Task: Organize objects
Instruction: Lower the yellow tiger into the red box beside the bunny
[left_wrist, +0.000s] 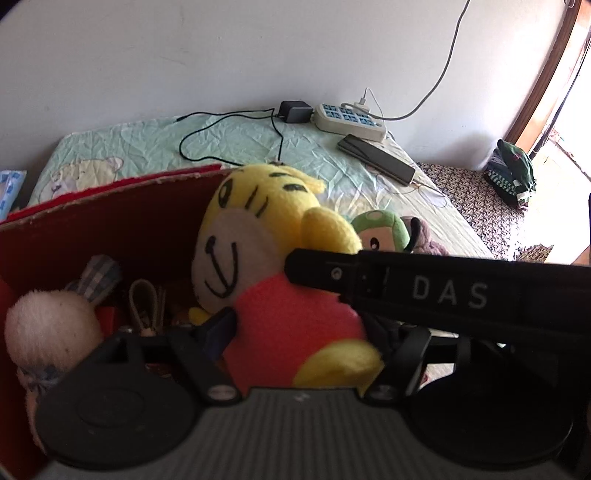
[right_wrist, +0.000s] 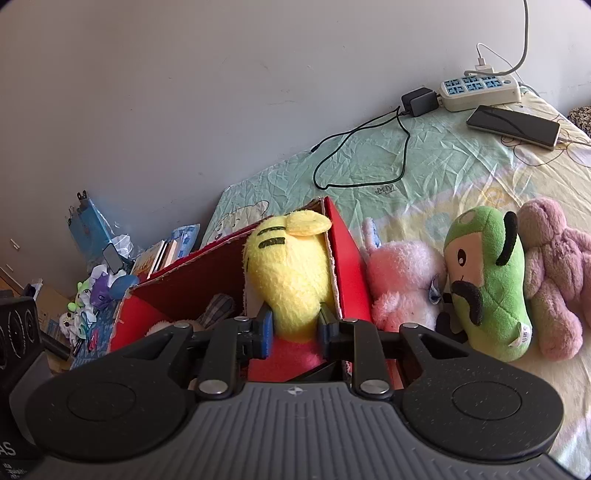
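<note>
The right claw is pinched tight on the yellow tiger plush, its blue pads squeezing the toy at the neck, just above the red shirt. The plush hangs upright at the right end of the red cardboard box, with its head above the rim and its body partly inside.

The left claw stands part-open around the toy's red belly. Only one blue pad shows, beside the shirt, and I cannot tell whether it touches. The right claw's finger crosses in front of it.

Seen from the box:
- A white pompom and a checked fabric toy already lie in the left part of it.
- A pink plush, a green moustached plush and a mauve plush lie on the bed just outside its right wall.

Risks from here, as I judge them:
- The plush sits close to the right wall, so a release here could leave it draped on the rim or tip it out onto the bed.
- The thin wall may bend if the toy is pushed down against it.
- The two claws are crowded together and may knock each other.
</note>
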